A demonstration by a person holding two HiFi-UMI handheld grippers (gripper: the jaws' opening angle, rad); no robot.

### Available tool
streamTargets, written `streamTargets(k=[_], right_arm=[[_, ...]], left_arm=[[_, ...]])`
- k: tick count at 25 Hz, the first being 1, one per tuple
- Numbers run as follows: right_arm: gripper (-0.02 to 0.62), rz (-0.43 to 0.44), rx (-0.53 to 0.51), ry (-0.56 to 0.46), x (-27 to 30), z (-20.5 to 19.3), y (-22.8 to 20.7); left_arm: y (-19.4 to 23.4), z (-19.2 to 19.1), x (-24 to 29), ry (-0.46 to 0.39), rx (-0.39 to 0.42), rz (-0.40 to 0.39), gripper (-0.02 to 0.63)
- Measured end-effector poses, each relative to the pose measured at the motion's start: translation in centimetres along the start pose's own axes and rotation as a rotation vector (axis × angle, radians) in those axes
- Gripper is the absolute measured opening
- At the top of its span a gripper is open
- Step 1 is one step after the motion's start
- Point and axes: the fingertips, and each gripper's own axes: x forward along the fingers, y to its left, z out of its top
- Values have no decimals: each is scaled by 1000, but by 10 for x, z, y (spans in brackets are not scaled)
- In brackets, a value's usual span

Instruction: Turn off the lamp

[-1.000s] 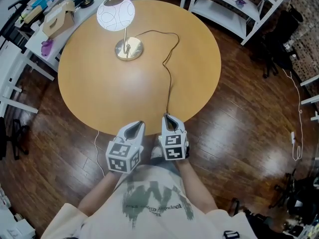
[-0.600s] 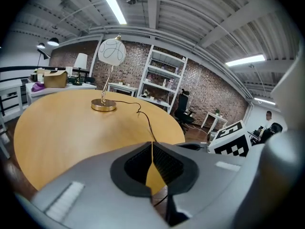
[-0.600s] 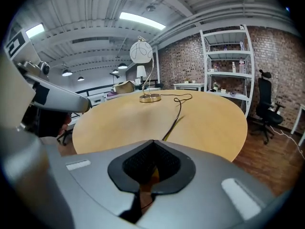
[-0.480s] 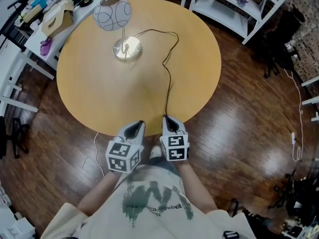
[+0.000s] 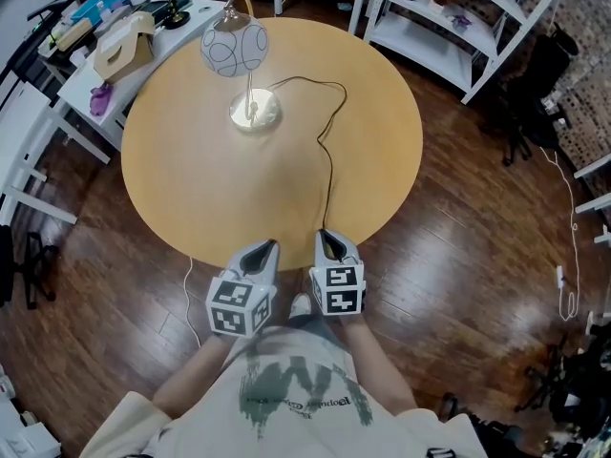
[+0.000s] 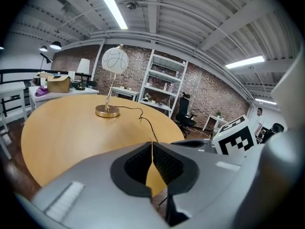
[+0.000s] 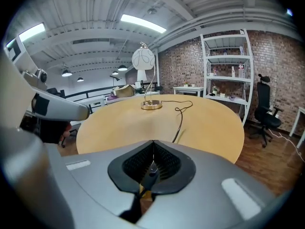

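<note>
one globe lamp (image 5: 235,50), unlit, stands at 11 o'clock on the one round table (image 5: 191,179), its brass base well in from the rim. one black cord (image 5: 329,165) runs from the base to the table's 6 o'clock edge, where my right gripper (image 5: 325,238) is clenched on it. my left gripper (image 5: 268,247), just beside it, is pinched closed on nothing. wide bare tabletop lies between both grippers and the lamp.

Even bright light from ceiling tubes (image 6: 112,7), lamp (image 5: 234,50) unlit, glossy floor (image 5: 449,256) glare, fisheye-bent edges
</note>
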Motion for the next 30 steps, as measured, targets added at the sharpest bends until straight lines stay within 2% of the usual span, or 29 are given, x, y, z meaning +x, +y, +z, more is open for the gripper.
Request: streamTargets(k=[8,18,30], right_arm=[[3,0,-4,-66,-26,27,43],[11,46,-27,-176,-72,60,128],[8,28,-39,-259,-131,71,200]], left_arm=[[15,12,-38,-47,20,-9,-3],[27,21,-96,-116,44,-40,-3],[25,26,-168,-197,70,-101,-3]])
